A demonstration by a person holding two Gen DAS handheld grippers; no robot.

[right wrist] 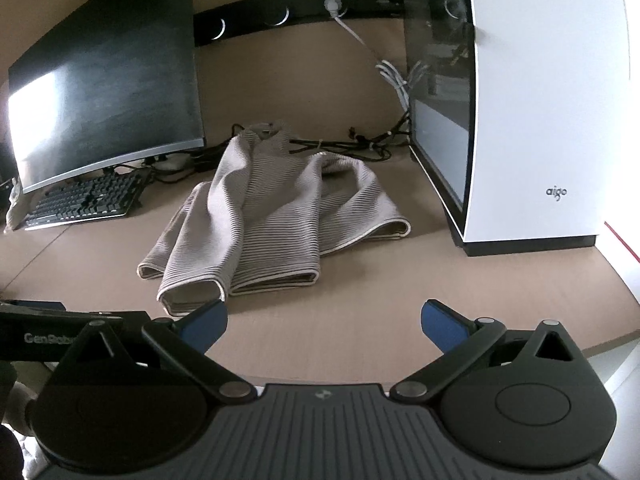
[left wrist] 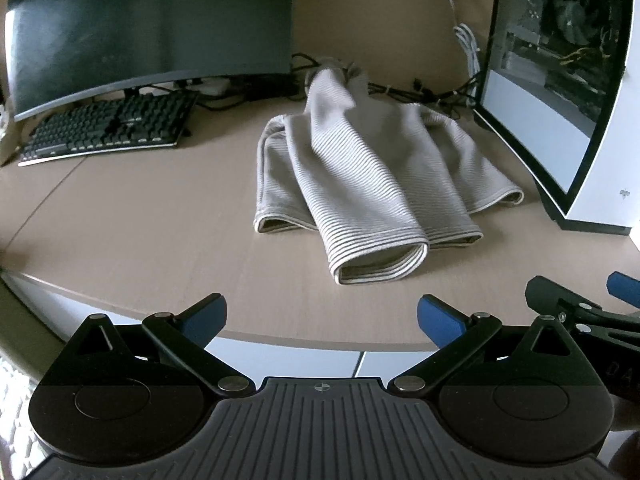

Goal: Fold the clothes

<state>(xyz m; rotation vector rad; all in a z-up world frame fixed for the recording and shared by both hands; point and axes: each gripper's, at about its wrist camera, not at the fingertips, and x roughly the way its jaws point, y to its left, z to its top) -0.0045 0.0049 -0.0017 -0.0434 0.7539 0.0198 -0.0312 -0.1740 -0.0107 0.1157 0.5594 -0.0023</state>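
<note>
Shorts (left wrist: 360,184) lie rumpled mid-desk (left wrist: 140,232), untouched; left gripper (left wrist: 320,320) and right gripper (right wrist: 324,322) hover wide apart and empty at the near edge, so flattening and a hem grasp seemingly come next.

Along the near edge of the bench (left wrist: 160,240) bare wood runs open in front of both tools, the left tool (left wrist: 320,318) and the right tool (right wrist: 324,322), each with fingers spread wide. The striped garment (left wrist: 360,184) lies mid-bench, its nearest cuff close to that edge. To the left, bare surface reaches the keyboard (left wrist: 108,128) and the monitor (left wrist: 152,24) above it. The white computer case (right wrist: 532,120) walls the right side, just beside the garment. Black cables (right wrist: 352,146) clutter the far edge.
</note>
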